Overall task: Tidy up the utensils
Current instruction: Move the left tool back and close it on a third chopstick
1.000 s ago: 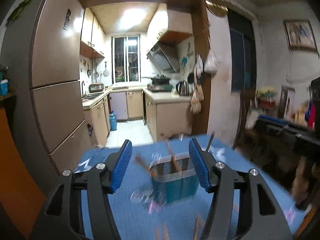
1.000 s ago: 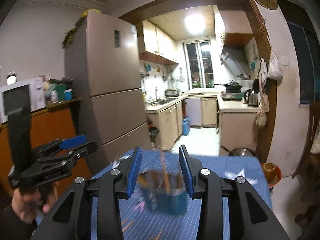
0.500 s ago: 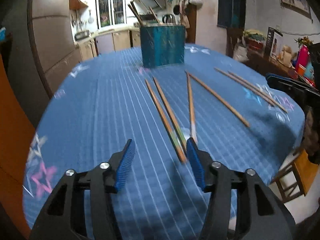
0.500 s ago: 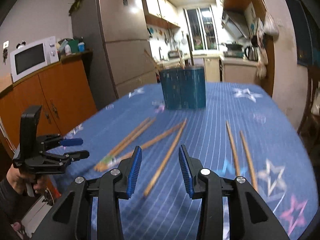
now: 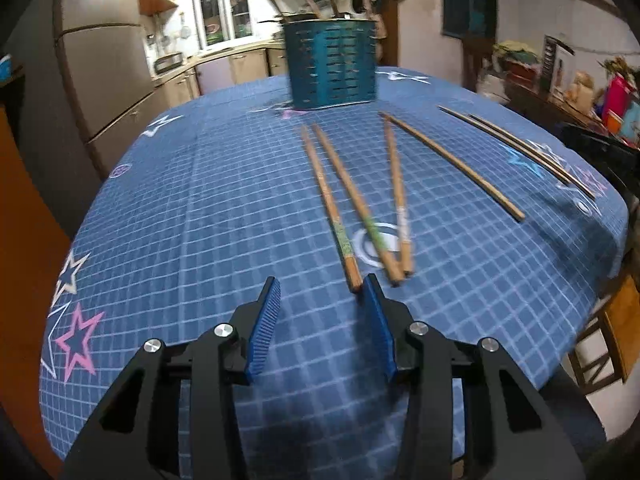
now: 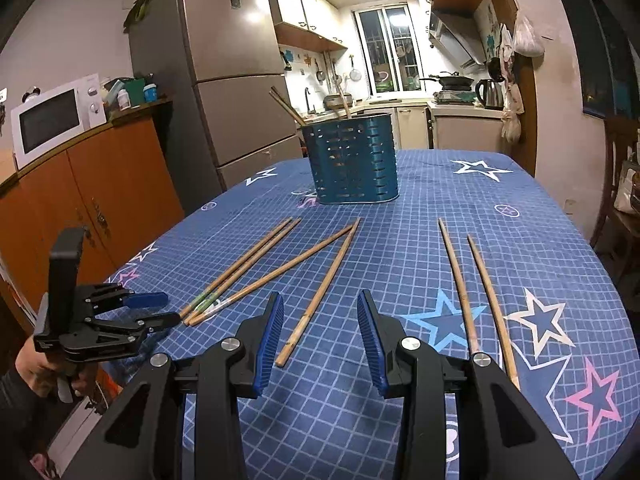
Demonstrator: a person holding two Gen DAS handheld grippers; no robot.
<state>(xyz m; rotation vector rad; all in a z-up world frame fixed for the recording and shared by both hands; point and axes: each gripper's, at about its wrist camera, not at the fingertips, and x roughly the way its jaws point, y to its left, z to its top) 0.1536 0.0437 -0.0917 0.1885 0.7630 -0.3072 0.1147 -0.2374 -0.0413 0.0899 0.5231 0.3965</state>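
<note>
Several wooden chopsticks [image 5: 362,204] lie loose on the blue star tablecloth [image 5: 200,208], in front of a teal slotted holder [image 5: 332,68] with a few chopsticks standing in it. My left gripper [image 5: 321,290] hovers low over the cloth and its jaws are closing with nothing between the pads. The near end of one chopstick [image 5: 352,276] lies just ahead of the left gripper's right fingertip. My right gripper [image 6: 321,304] stands open. A single chopstick [image 6: 320,292] runs between its fingers on the cloth, untouched by the pads. The holder [image 6: 352,160] stands beyond. At the table's left edge, a hand holds the left gripper [image 6: 166,310].
Two more chopsticks [image 6: 472,292] lie to the right of my right gripper. A fridge [image 6: 236,92] and an orange cabinet [image 6: 92,200] with a microwave [image 6: 52,120] stand left of the table. A wooden chair [image 5: 612,328] sits at the table's right edge.
Both grippers have come down from facing the kitchen and holder to low over the table by the loose chopsticks. The left jaws have narrowed. The right jaws keep the same gap.
</note>
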